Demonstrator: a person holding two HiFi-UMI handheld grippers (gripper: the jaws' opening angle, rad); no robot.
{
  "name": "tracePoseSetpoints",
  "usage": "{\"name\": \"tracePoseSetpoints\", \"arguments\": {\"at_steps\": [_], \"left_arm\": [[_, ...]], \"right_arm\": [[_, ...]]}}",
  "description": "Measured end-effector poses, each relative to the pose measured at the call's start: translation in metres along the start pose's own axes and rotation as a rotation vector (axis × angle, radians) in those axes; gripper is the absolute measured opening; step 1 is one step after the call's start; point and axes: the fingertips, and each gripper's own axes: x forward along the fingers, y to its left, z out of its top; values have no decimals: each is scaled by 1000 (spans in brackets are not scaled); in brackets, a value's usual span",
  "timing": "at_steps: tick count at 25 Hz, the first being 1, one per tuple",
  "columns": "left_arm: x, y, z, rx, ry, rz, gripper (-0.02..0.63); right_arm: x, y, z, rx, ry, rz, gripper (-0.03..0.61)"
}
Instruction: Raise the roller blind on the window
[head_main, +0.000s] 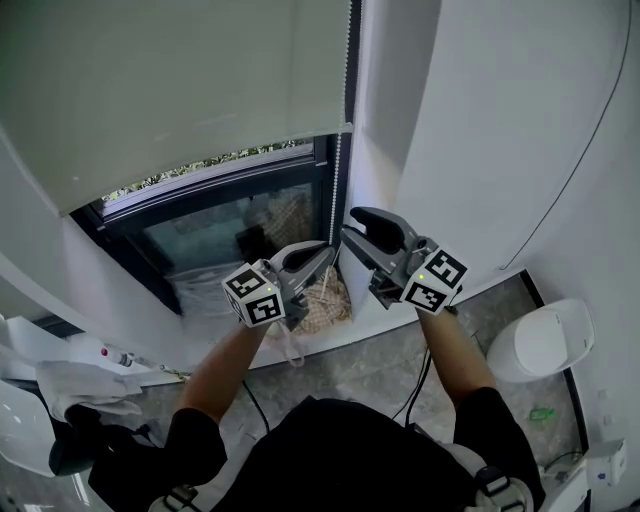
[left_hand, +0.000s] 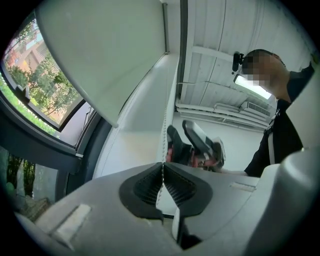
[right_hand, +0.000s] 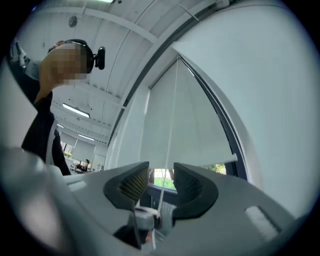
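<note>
Printed on the left cube (head_main: 252, 293) and the right cube (head_main: 435, 280): black-and-white square markers, patterns rather than words. Covering the upper part of the window (head_main: 215, 225): the pale roller blind (head_main: 170, 90), bottom edge partway down the glass, dark pane and a strip of greenery showing beneath. Hanging along the window's right edge: the white bead chain (head_main: 338, 180). Pinches that chain with the left gripper (left_hand: 162, 175), fingers pressed together on the beads, in front of the window's lower right corner. Holds the right gripper (right_hand: 161, 182) just beside it at the same edge of the window, fingers spread, the chain running between them with neither pad pressing on it. Right of the window: a plain white wall (head_main: 480, 120) with a thin dark cable (head_main: 582, 160) curving down it. Below the window: a grey stone-patterned floor (head_main: 380, 360), a woven tan thing (head_main: 325, 300) against the wall, a white rounded appliance (head_main: 545, 340) off to the right, a crumpled white cloth (head_main: 85, 385) off to the left. Beyond the window glass: trees (left_hand: 35, 85). Overhead, inside the window: a white ceiling (right_hand: 125, 20) with a strip light (left_hand: 252, 86).
</note>
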Motion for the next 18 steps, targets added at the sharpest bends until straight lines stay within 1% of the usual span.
{"name": "tracePoseSetpoints", "arguments": {"at_steps": [3, 6, 8, 10, 11, 12, 13, 14, 17, 18], "left_arm": [[-3, 0, 1, 7, 4, 5, 17], [-7, 1, 2, 11, 7, 12, 17], [-10, 2, 3, 9, 3, 16, 17], [-11, 1, 3, 11, 1, 20, 17], [-12, 0, 3, 15, 3, 20, 17], [-13, 0, 4, 19, 6, 19, 17], [-14, -1, 4, 23, 9, 19, 17], [-15, -1, 4, 25, 11, 18, 17], [-15, 0, 4, 26, 12, 16, 17], [-15, 0, 4, 24, 12, 15, 17]], "right_arm": [[28, -1, 37, 5, -70, 10, 155], [48, 0, 60, 33, -121, 27, 149], [56, 1, 64, 52, -129, 43, 146], [61, 4, 63, 44, -118, 57, 140], [61, 5, 63, 35, -115, 56, 125], [61, 4, 63, 29, -116, 49, 87], [61, 3, 64, 29, -117, 39, 67], [61, 1, 63, 33, -116, 30, 53], [63, -3, 62, 49, -108, 26, 47], [64, -4, 61, 52, -105, 26, 26]]}}
